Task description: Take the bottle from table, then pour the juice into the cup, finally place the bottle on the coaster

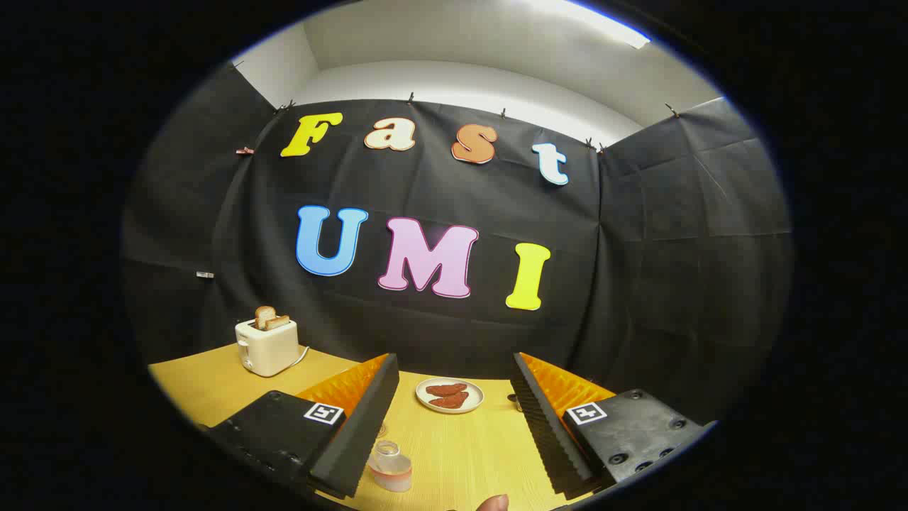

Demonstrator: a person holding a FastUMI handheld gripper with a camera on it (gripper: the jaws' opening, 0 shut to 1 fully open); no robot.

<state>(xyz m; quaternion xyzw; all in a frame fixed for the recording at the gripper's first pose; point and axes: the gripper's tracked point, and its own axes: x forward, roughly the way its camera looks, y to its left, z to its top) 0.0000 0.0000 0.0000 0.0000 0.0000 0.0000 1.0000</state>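
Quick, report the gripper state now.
Gripper: open, holding nothing; the bottle sits low between the fingers, near one of them, untouched.

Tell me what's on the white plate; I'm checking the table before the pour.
The white plate, beyond the open gripper on the table, holds two flat reddish-brown pieces. What lies under them is covered.

Object count
1 toaster (267, 347) with 2 toast slices (269, 317), 1 plate (450, 395) with 2 meat pieces (447, 395), 1 clear cup (389, 466).
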